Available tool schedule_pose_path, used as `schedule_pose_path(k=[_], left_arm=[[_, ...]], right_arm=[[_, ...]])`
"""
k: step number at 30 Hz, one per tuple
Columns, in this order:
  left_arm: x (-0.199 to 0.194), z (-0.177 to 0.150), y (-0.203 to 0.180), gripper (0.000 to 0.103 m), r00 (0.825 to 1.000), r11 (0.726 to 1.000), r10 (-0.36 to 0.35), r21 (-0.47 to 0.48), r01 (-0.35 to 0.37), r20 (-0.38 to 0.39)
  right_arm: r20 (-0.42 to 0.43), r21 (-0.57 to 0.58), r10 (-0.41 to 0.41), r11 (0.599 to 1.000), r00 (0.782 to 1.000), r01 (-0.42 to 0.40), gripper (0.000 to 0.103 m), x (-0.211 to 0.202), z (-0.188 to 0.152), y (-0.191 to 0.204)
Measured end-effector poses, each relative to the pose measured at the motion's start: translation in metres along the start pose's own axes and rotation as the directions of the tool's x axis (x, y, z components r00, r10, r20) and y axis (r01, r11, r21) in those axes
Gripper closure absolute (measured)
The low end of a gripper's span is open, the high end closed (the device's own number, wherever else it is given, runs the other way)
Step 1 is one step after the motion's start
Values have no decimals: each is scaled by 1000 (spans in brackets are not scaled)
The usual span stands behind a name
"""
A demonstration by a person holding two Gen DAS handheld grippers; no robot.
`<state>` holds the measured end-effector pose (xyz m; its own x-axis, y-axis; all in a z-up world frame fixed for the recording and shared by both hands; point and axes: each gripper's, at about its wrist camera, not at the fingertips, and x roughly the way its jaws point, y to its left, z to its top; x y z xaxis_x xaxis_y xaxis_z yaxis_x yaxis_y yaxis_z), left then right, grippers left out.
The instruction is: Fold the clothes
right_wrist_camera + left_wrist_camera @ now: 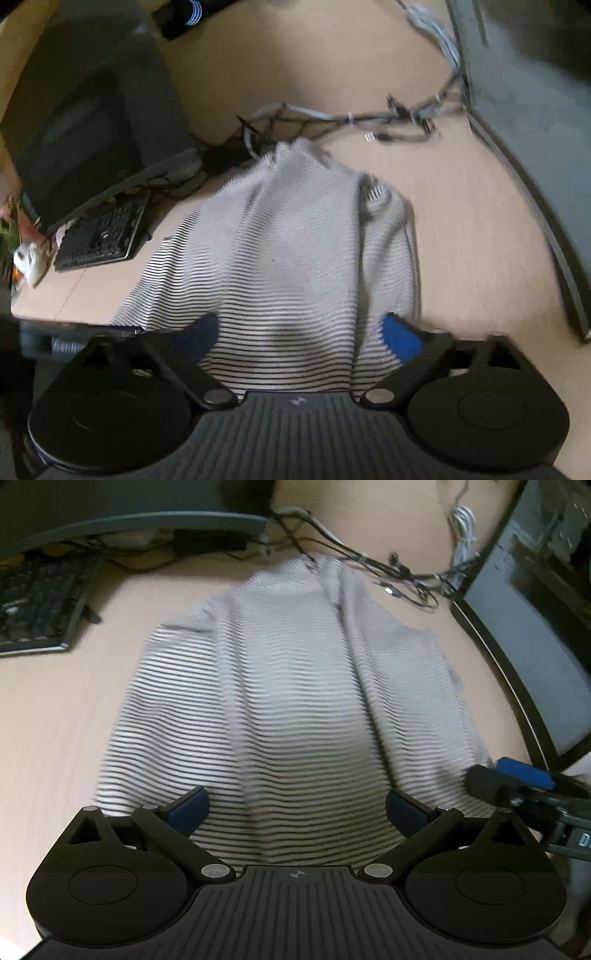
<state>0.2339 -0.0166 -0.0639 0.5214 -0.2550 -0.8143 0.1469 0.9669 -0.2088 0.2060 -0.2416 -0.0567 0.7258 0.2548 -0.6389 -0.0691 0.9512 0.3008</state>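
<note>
the striped shirt (280,686) is lying on the desk (55,720), stretching toward 12 o'clock from both claws. the left claw (297,808) is sitting spread apart over its near hem; the right claw (301,334) is likewise gaping over the hem. the left view alone is showing the other claw at 3 o'clock; the right view alone is showing a laptop (92,140) at 10 o'clock.

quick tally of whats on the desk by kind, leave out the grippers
striped shirt: 1
keyboard: 1
monitor: 1
cable bundle: 1, single cables too tangled to count
white cord: 1
total: 5
</note>
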Motion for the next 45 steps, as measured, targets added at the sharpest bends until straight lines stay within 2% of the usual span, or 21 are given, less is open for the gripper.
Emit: schedule_pose_path(k=[4,6,8,13,17,19,21,22,23,25,28,30,34,36,37,38,40,42,43,44,45], left_arm=[[-15,7,17,0,998,999,34,22,-35,56],[-23,10,23,0,995,998,46,44,-50,87],[-34,9,27,0,991,994,51,92,-63,126],[-42,4,48,0,986,993,85,71,-96,143],[-46,-5,56,0,987,994,87,54,-95,133],[-50,-9,57,0,988,994,80,58,-89,135],[-54,-11,55,0,987,994,58,80,-70,147],[-56,-12,53,0,987,994,43,96,-58,155],[-58,-13,52,0,986,993,28,112,-46,162],[-63,-14,44,0,982,985,-18,170,-15,187],[-69,-18,20,0,968,946,-89,324,8,236],[-69,-22,-5,0,948,885,-107,463,-46,300],[-61,-29,-42,0,904,765,-149,626,-151,401],[-56,-25,-50,0,891,739,-195,659,-141,410],[-54,-21,-53,3,885,734,-223,667,-123,409],[-53,-18,-55,19,880,729,-247,676,-106,405],[-51,-8,-55,42,879,725,-278,685,-73,387],[-51,4,-45,57,877,752,-290,658,-39,383],[-51,10,-39,71,876,769,-295,639,-20,382],[-52,18,-29,81,874,796,-292,605,-2,388],[-54,26,-17,83,872,828,-273,560,-1,406]], right_arm=[[-4,-117,7,993,1000,-7,23,-9,1,22],[-25,-155,19,988,1000,-23,36,-11,-2,33],[-48,-193,35,980,998,-44,60,-14,-5,44],[-190,-335,143,921,971,-200,61,-16,-26,77],[-281,-440,116,867,953,-236,56,-2,-49,96],[-269,-515,69,833,961,-204,57,3,-56,102],[-228,-591,30,790,973,-162,67,3,-59,108],[-211,-601,30,784,977,-153,93,1,-56,107],[-184,-588,31,797,982,-136,99,-1,-49,106],[-114,-534,40,840,993,-95,99,-9,-28,101],[-21,-403,77,912,997,-79,99,-27,10,90],[30,-340,112,936,993,-95,99,-41,30,86],[90,-298,156,947,984,-123,99,-61,43,87],[113,-288,172,948,979,-133,99,-69,45,91],[125,-282,172,950,977,-131,99,-71,45,93],[138,-274,163,954,977,-121,99,-70,46,95],[165,-255,145,962,976,-100,99,-69,47,98],[191,-227,124,971,974,-79,99,-69,49,99],[201,-218,116,973,973,-71,98,-70,49,100],[211,-211,107,976,972,-61,97,-70,50,100],[222,-201,99,978,970,-54,96,-69,51,101]])
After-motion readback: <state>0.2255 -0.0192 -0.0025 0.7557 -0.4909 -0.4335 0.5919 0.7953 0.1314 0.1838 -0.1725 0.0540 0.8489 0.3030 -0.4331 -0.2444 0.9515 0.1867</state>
